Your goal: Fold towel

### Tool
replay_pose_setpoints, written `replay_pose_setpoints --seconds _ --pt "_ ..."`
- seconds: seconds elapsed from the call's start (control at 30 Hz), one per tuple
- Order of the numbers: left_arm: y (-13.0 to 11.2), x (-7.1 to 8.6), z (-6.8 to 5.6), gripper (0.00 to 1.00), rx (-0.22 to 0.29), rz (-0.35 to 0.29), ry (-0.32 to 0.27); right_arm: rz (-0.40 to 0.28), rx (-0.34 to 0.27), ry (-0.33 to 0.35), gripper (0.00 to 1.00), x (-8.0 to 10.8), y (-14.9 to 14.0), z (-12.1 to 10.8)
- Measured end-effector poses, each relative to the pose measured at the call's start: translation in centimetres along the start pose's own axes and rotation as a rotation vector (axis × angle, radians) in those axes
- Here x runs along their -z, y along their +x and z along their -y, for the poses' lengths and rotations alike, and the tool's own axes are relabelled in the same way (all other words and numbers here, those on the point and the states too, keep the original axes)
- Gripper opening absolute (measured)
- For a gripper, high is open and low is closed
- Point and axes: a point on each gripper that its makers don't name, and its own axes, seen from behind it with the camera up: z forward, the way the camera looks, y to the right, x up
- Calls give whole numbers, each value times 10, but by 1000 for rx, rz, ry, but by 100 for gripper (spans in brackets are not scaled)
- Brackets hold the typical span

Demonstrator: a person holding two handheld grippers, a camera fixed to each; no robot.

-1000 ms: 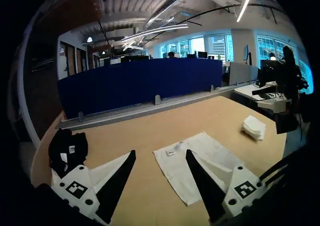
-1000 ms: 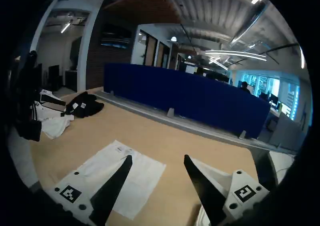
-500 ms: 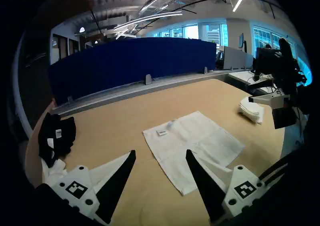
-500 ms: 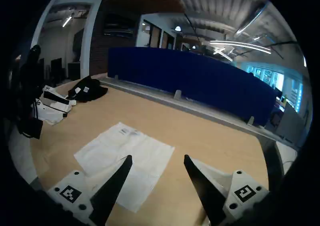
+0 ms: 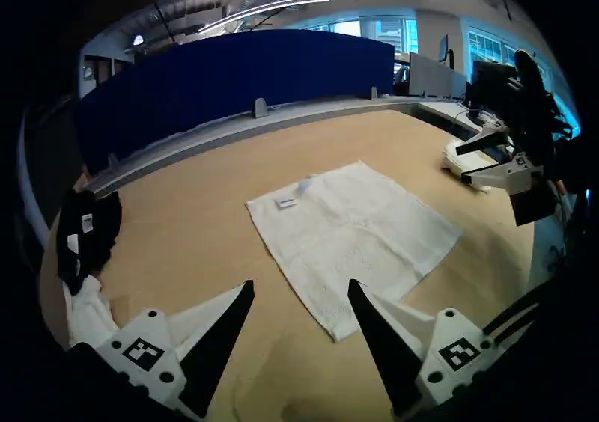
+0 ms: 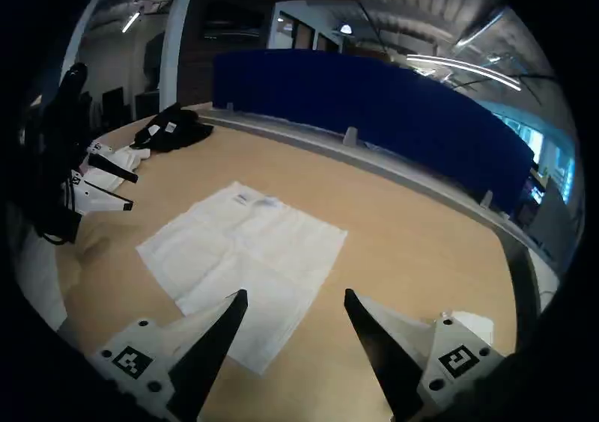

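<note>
Towel (image 5: 352, 231) spread flat on table (image 5: 195, 197), small tag at far edge. Left claw (image 5: 299, 283) fingers apart, empty, towel's near corner just ahead. Right claw (image 6: 295, 292) fingers apart, empty, near towel's front edge. Black garment (image 5: 86, 231) at table edge, well apart from towel.

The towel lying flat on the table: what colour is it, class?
The towel is plain white, clearest in the left gripper view.

left tool (image 5: 299, 283) | right tool (image 6: 295, 292) | both tipped down toward towel (image 5: 352, 224)
</note>
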Motion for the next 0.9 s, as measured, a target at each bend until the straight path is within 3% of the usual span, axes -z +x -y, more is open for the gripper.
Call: replay_pose_setpoints --seconds 0.27,0.57,0.9 --pt "-24 -17 -17 93 -17 67 -51 55 5 27 100 -11 -27 9" --pt "-55 -27 -32 93 -46 150 -92 125 12 52 100 -15 -62 20" --pt "-77 -35 -40 93 -39 201 -107 177 9 70 100 -16 -91 29"
